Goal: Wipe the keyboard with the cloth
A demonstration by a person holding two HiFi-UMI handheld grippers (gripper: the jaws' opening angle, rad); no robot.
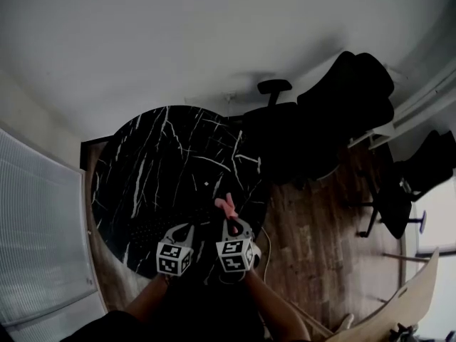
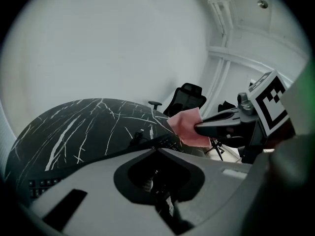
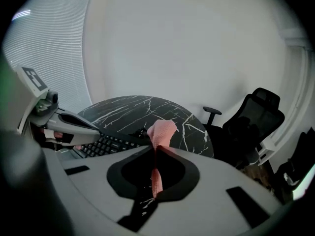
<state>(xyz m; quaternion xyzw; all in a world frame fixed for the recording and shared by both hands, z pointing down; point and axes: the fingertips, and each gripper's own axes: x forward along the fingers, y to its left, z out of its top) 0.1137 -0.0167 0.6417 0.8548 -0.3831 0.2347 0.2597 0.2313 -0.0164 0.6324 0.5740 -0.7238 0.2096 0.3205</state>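
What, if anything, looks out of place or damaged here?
Nothing stands out. The pink cloth is pinched in the right gripper, the keyboard lies flat near the marble table's edge, and no spill or damage shows.

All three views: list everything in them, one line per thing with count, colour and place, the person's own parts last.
table: one, round, black marble with white veins, centre of the head view
keyboard: one, black, on the table's near edge
cloth: one, pink, pinched in the right gripper's jaws
office chairs: at least two, black, beyond and right of the table
floor: brown wood, right of the table
blinds: one set, white, far left
left gripper: one, grey with a black-and-white marker cube, jaws together, empty
right gripper: one, same colours, jaws shut on the cloth
forearms: two, bare, bottom of the head view
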